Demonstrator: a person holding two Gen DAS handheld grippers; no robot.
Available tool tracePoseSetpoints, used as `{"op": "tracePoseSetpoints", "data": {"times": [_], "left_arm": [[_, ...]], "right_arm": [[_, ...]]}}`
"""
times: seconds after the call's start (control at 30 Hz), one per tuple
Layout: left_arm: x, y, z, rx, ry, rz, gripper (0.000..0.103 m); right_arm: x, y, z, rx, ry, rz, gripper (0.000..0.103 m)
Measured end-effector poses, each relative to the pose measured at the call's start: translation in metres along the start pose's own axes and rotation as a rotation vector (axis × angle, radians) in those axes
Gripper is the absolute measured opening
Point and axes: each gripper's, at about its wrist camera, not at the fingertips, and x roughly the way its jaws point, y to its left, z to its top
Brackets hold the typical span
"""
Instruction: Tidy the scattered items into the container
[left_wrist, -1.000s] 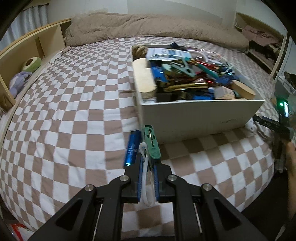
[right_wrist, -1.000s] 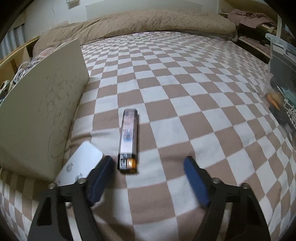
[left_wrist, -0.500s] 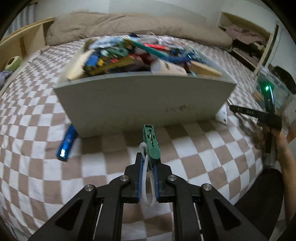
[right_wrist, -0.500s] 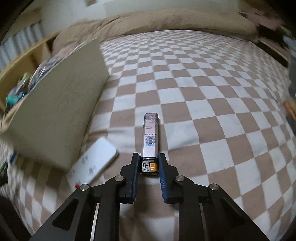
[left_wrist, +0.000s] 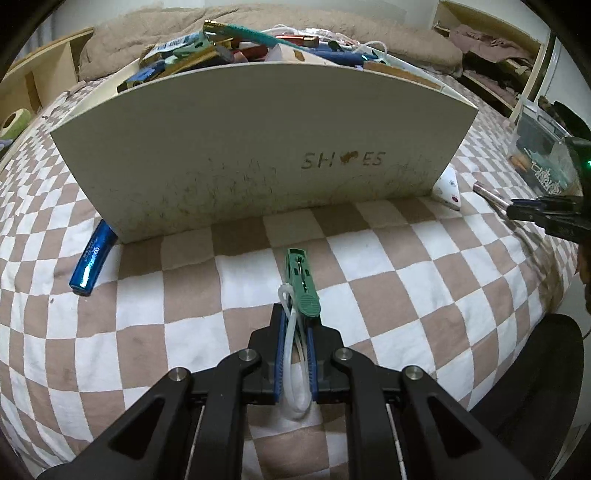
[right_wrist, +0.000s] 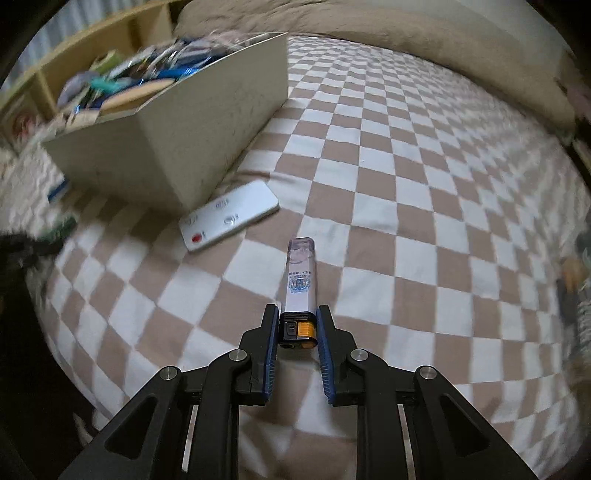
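Observation:
My left gripper (left_wrist: 295, 325) is shut on a green clip-like tool (left_wrist: 301, 282) with a white loop, held just above the checked bedspread in front of the white box (left_wrist: 258, 147) marked SHOES, which is heaped with small items. In the right wrist view my right gripper (right_wrist: 297, 325) is shut on the black-and-orange end of a long clear lighter (right_wrist: 300, 280), lifted off the bedspread. The box (right_wrist: 207, 122) stands to its upper left. The right gripper and its lighter (left_wrist: 491, 194) also show at the right edge of the left wrist view.
A blue tube (left_wrist: 92, 258) lies at the box's left front corner. A white remote (right_wrist: 229, 216) with a red button lies by the box's right corner, also seen as the remote (left_wrist: 448, 186). Wooden shelves (left_wrist: 40, 81) run along the left; a beige duvet (right_wrist: 369, 33) lies at the back.
The right gripper shut on the lighter, lifted it and rolled. The left gripper moved right and lower, from above the box to in front of its long wall, still holding the green tool.

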Motion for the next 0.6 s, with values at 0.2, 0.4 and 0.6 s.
{"op": "tracePoseSetpoints", "data": {"times": [0.2, 0.4, 0.6], "left_arm": [[-0.004, 0.014, -0.002, -0.072, 0.006, -0.115, 0.029], [-0.006, 0.004, -0.005, -0.042, -0.001, -0.144, 0.061], [-0.004, 0.005, -0.005, -0.042, -0.021, -0.118, 0.061]], "right_arm": [[0.008, -0.021, -0.002, 0.031, 0.035, -0.082, 0.030], [0.021, -0.058, -0.012, 0.117, 0.046, -0.104, 0.070], [0.026, -0.089, -0.012, 0.207, 0.040, -0.174, 0.070]]}}
